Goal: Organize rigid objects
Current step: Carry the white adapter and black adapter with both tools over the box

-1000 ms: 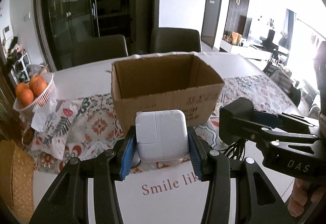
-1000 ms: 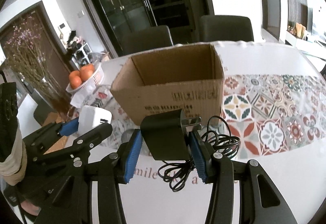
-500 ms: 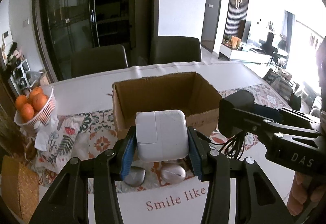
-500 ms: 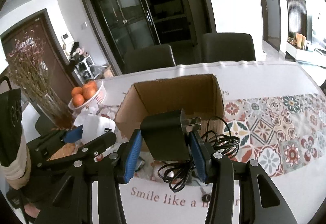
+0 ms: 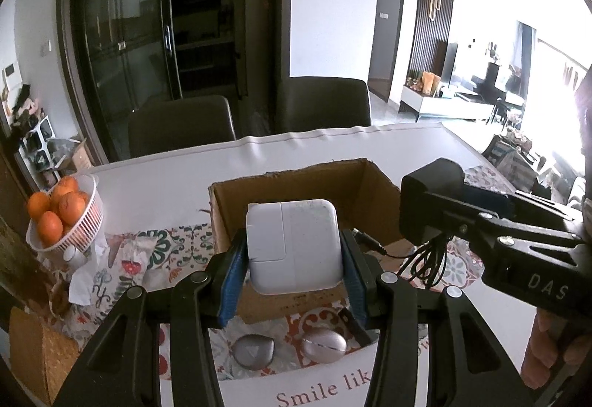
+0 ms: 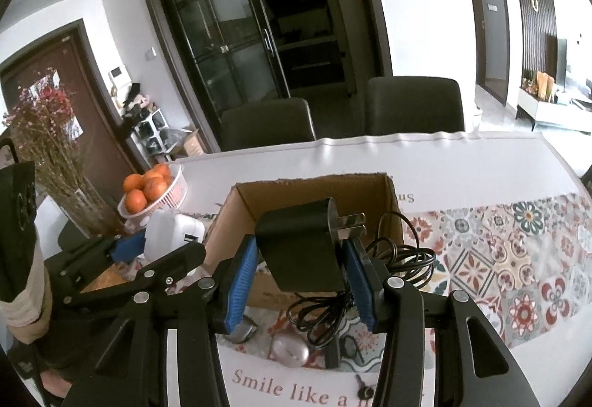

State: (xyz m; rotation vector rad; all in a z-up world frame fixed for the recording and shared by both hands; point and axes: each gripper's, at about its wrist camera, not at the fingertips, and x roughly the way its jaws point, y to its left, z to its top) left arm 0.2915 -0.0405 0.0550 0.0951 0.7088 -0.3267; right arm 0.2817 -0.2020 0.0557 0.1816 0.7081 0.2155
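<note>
The left tongs (image 5: 294, 261) are clamped on a white charger (image 5: 294, 246), its sides pressed by the blue pads (image 5: 232, 275), and the right tongs (image 6: 301, 268) grip a black charger (image 6: 301, 248) with two metal prongs sticking out to the right and its black cord (image 6: 397, 261) hanging in loops below. Both chargers are held in the air just in front of the open cardboard box (image 5: 355, 188), above its near wall. Compared with a second ago both tongs have risen: the box now sits lower in each view, its inside is more open to sight, and two silver computer mice (image 5: 255, 351) have come into view on the patterned cloth (image 6: 518, 259) between the box and the tongs. A white basket of oranges (image 5: 55, 218) stands at the left on the counter (image 5: 166, 181), as before.
</note>
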